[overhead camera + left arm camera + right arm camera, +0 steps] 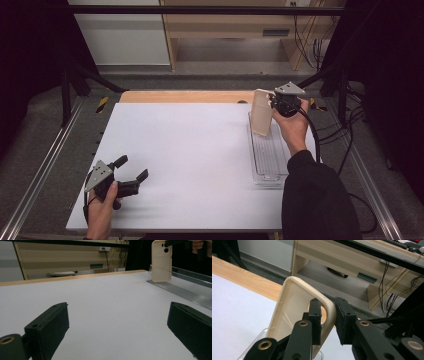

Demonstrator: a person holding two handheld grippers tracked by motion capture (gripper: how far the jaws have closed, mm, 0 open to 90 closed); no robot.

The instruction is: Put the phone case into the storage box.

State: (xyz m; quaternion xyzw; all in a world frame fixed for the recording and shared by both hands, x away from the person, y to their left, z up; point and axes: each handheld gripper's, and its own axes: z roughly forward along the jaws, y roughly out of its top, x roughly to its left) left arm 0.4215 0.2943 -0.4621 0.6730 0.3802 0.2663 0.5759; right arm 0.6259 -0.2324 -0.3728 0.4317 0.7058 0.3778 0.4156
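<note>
A cream phone case (261, 112) hangs upright over the far end of a clear plastic tray (269, 160) at the table's right side. My right gripper (274, 101) is shut on the case's top edge. In the right gripper view the two black jaws pinch the case's (294, 310) rim near a corner, and my right gripper (327, 322) looks down into the case's hollow side. The left gripper view shows the case (161, 261) far off at upper right. My left gripper (134, 167) rests open near the table's front left; its jaws (117, 327) stand wide apart over bare white tabletop.
The white tabletop (190, 155) has a wooden strip (185, 96) along its far edge. The clear tray lies lengthwise along the right edge. Metal rails (45, 165) run beside the table. A wooden desk with cables (310, 45) stands behind.
</note>
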